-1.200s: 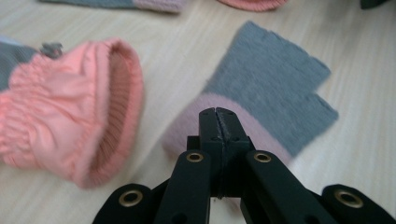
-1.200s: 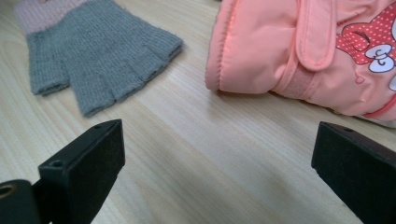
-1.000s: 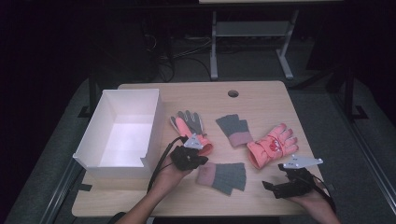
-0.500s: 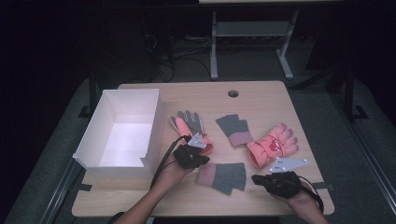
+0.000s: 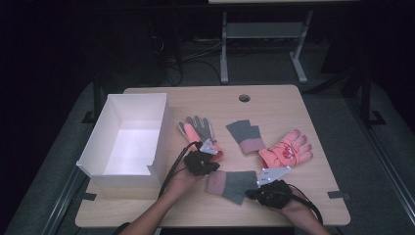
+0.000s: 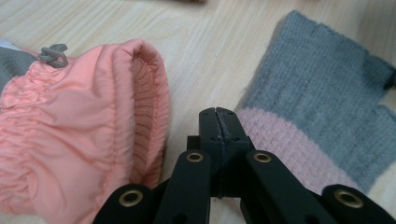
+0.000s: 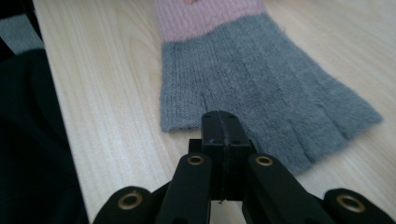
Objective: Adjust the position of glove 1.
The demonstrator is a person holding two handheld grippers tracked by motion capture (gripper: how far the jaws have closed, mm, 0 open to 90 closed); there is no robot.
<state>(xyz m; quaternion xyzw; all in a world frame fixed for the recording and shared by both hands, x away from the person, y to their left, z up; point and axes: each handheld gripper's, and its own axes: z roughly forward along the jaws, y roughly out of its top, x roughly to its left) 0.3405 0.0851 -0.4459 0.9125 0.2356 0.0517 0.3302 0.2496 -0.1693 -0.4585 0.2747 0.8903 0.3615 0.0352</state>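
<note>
Darkness is surrounding the wooden desk (image 5: pixel 293 103), where gloves are lying spread beside a white box (image 5: pixel 125 169), likely for sorting. Both jaws clenched on nothing, the left hand-held gripper (image 6: pixel 218 114) is pointing between the pink glove (image 6: pixel 88 130) and a far grey knit glove (image 6: pixel 322 107), while the right hand-held gripper (image 7: pixel 219 116) is resting at the fingertip end of the near grey knit glove (image 7: pixel 261 84).

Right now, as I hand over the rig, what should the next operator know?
Left gripper: shut, tips at the pink cuff of the near knit glove; a pinch cannot be told.
Right gripper: shut, tips at that glove's grey finger end; a pinch cannot be told.
Things: far knit glove, pink glove and pink-and-grey glove lie apart on the table.
Done: nothing in the white box.
Left: probably sorting all four gloves.
</note>
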